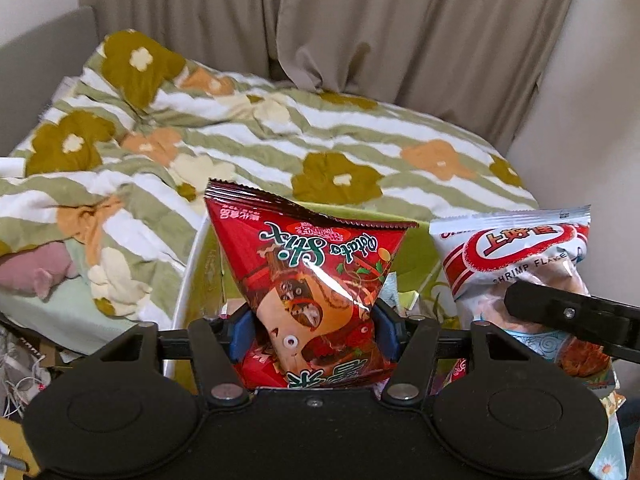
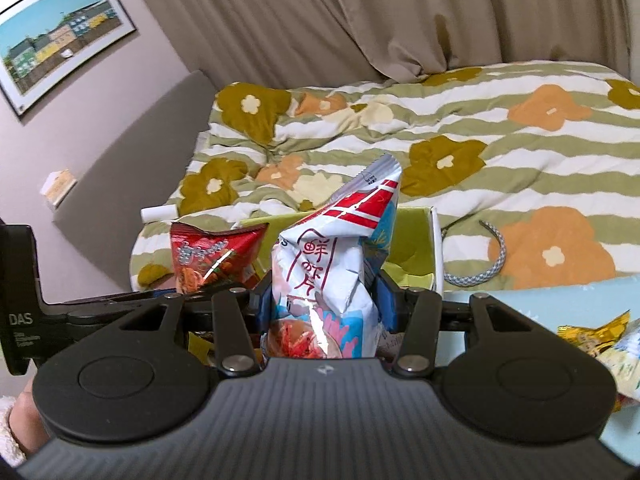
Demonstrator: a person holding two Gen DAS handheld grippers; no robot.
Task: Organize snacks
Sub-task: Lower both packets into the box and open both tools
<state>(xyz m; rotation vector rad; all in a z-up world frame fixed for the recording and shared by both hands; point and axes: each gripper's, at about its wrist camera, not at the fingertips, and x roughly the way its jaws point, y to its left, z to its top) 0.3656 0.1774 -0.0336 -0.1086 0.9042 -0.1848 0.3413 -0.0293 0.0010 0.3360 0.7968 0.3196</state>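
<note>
A red Potato Stix bag point(image 1: 312, 272) stands upright between the blue pads of my left gripper point(image 1: 314, 332), and both pads touch its pinched waist. It hangs over a white-rimmed box point(image 1: 186, 280) with a lime-green inside. A white and red shrimp flake bag point(image 2: 328, 264) is squeezed between the pads of my right gripper point(image 2: 324, 304), above the same green box point(image 2: 414, 240). In the left wrist view the shrimp flake bag point(image 1: 516, 256) is at the right, with a black right finger point(image 1: 560, 316) across it. The red bag point(image 2: 216, 256) shows left of the right gripper.
A flowered quilt point(image 2: 460, 148) covers the bed behind the box, with beige curtains point(image 1: 400, 32) beyond. A grey braided band point(image 2: 494, 256) lies right of the box. More snack packs point(image 2: 592, 340) rest on a pale blue surface at right. A pink plush point(image 1: 32, 268) lies at left.
</note>
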